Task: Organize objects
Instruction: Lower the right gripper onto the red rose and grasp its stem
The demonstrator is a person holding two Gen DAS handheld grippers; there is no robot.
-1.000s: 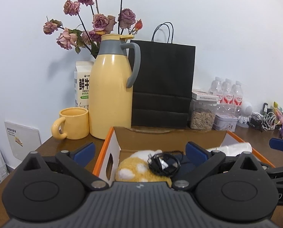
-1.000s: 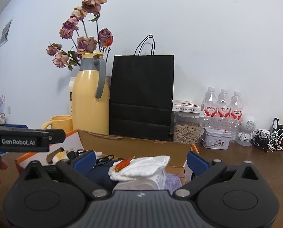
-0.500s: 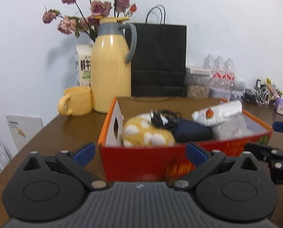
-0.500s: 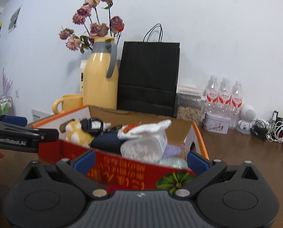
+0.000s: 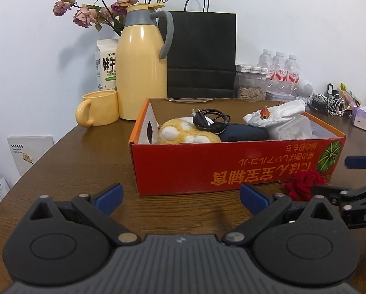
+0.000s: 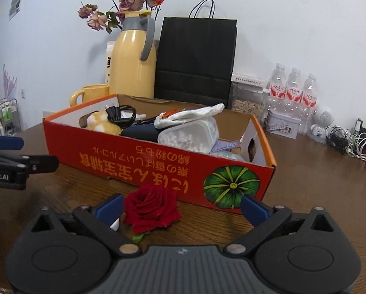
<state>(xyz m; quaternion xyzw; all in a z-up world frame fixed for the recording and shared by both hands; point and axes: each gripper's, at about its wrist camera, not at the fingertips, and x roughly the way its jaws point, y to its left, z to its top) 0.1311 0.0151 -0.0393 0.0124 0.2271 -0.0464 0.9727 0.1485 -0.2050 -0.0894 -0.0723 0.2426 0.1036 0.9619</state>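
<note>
Box [image 5: 234,165], the red-orange cardboard one, sits on the wooden table [image 5: 80,161] packed with a plush toy [image 5: 183,134], dark pouch [image 5: 244,133], cable [image 5: 208,120] and plastic tub [image 6: 190,134]. Red rose [image 6: 151,207] lies just in front of it, between the spread-wide fingers of the right gripper [image 6: 180,204]. Left gripper [image 5: 180,194] is spread wide too, holding nothing.

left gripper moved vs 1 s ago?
Yes. The left gripper has backed away from the red box: earlier its fingers sat over the box contents, now the whole front wall shows ahead of them.
</note>
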